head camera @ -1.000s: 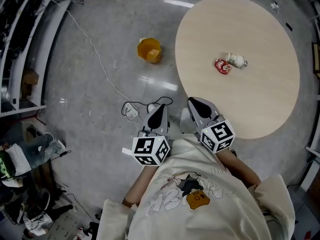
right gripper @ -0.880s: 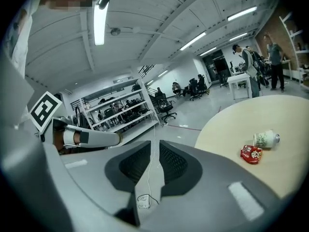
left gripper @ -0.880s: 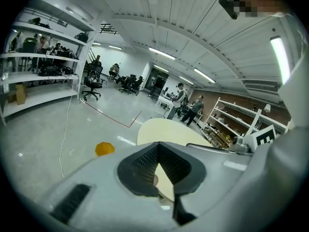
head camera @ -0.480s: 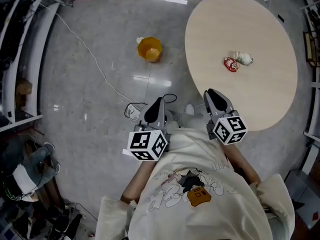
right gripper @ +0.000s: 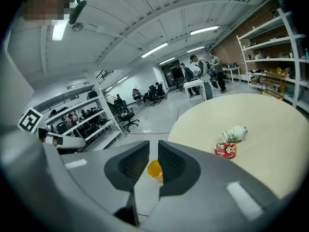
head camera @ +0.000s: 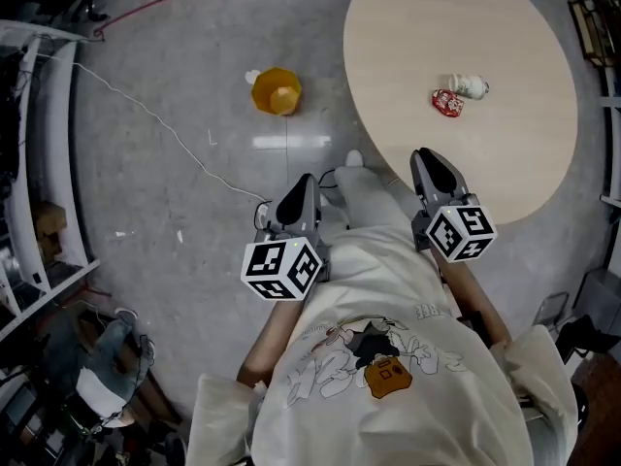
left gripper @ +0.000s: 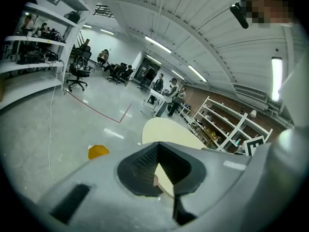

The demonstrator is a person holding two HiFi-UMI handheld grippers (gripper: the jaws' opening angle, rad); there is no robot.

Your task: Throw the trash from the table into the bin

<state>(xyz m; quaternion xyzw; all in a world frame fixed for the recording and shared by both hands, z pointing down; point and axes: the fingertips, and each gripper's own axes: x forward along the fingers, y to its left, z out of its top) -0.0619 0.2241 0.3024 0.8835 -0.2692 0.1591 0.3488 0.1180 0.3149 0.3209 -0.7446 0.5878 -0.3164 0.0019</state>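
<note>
On the round beige table [head camera: 505, 27] lie a red packet [head camera: 447, 102] and, right beside it, a small white bottle [head camera: 469, 86] on its side. Both also show in the right gripper view, packet [right gripper: 225, 150] and bottle [right gripper: 234, 133]. The yellow bin [head camera: 277, 91] stands on the floor left of the table. My left gripper [head camera: 301, 184] is shut and empty over the floor, far from the trash. My right gripper [head camera: 424, 158] reaches the table's near edge; its jaws have just been opening a crack, with nothing between them, and the bin [right gripper: 155, 169] shows through the gap.
A white cable [head camera: 165, 134] trails across the grey floor toward my feet. Metal shelving [head camera: 39, 163] lines the left side. Racks [right gripper: 275, 57] stand past the table, and people [right gripper: 200, 74] are standing far off.
Both grippers have travelled toward the table, and the right one now reaches its near edge. The table and the bin have slid up in the head view.
</note>
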